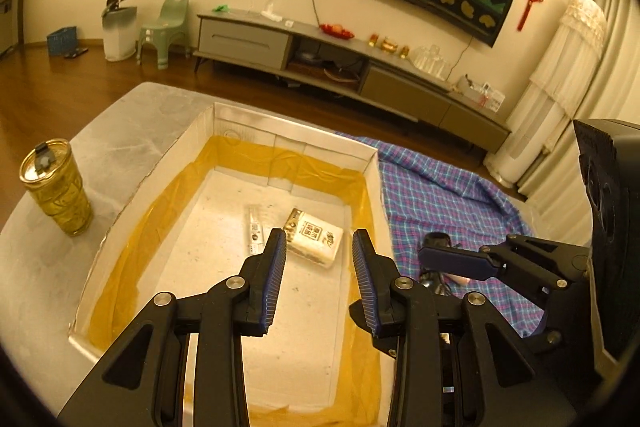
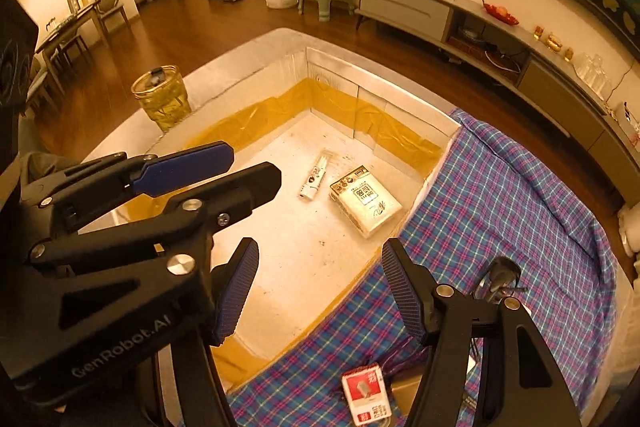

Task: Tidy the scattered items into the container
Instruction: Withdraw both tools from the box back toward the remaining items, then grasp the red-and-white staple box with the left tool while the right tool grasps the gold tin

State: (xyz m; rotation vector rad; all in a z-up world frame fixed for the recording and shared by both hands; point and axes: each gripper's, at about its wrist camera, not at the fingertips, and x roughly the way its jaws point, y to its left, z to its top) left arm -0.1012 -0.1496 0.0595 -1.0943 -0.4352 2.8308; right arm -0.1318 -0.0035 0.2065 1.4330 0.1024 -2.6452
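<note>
A white open box (image 1: pixel 294 137) (image 2: pixel 352 67) lined with yellow tape sits on the grey table. Inside lie a white tissue pack (image 1: pixel 314 237) (image 2: pixel 366 201) and a small white tube (image 1: pixel 255 231) (image 2: pixel 316 177). My left gripper (image 1: pixel 320 281) is open and empty above the box, over the tissue pack; it also shows in the right wrist view (image 2: pixel 256 165). My right gripper (image 2: pixel 320 291) is open and empty over the box's near right edge; one of its fingers (image 1: pixel 456 261) shows in the left wrist view. On the plaid cloth (image 2: pixel 520 195) (image 1: pixel 440 191) lie a red-and-white small box (image 2: pixel 366 393) and a dark object (image 2: pixel 500 275) (image 1: pixel 436 241).
A gold patterned tumbler (image 1: pixel 56 187) (image 2: pixel 162 97) stands on the table left of the box. Beyond the table are a wood floor, a long TV cabinet (image 1: pixel 340 67) and a green stool (image 1: pixel 166 29).
</note>
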